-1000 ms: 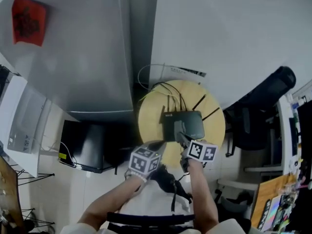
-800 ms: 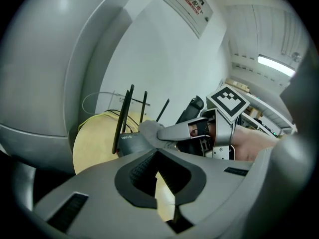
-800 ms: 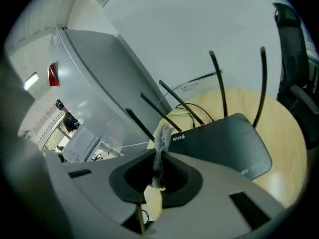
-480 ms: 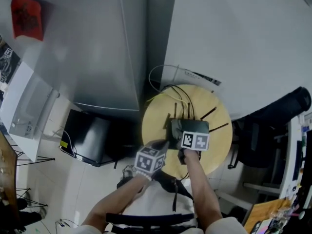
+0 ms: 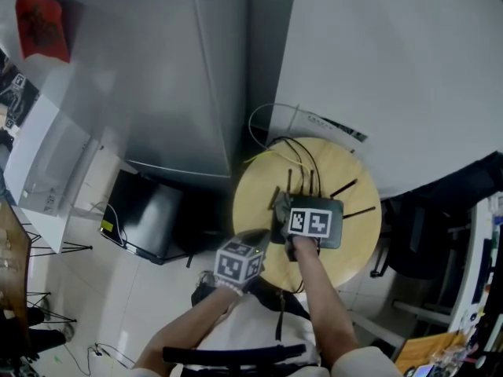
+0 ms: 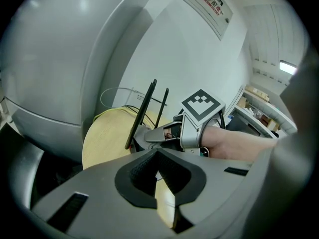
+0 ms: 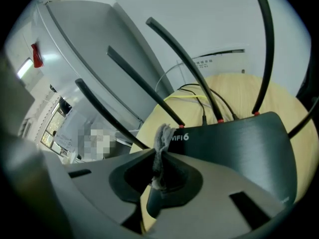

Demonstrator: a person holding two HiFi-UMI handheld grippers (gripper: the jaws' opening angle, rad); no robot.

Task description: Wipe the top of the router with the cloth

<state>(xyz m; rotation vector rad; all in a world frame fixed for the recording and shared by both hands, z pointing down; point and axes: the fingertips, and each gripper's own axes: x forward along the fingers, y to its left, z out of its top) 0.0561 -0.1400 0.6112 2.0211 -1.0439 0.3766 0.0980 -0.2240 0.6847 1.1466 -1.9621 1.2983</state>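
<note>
The router (image 7: 244, 143) lies flat near the middle of the round table (image 5: 354, 175); it is a dark, low slab. In the head view its long axis runs left to right across the table. The antennas (image 7: 184, 63) stand along the far edge, toward the wall, and fan up and outward; the cables (image 7: 199, 91) leave from that same edge, so the plain near edge faces the person.

The right gripper (image 7: 162, 158) is over the router's left part, its jaws pressed together on a bunched fold of the grey cloth (image 7: 161, 138); a tuft sticks up above the jaws, just beside the white print on the lid. Whether the cloth touches the top I cannot tell. The left gripper (image 6: 157, 153) hangs off the table's near left edge, apart from the router, its jaws closed on nothing.

The cloth looks soft, limp and light; gripped by a fold as here, it probably gives only a small pad to wipe with. The router seems a light plastic shell, smooth on top, likely to slide on the wood under a sideways stroke; its near edge or a short side would be the place to steady it, away from the antennas and cables, which may swing or tug.
</note>
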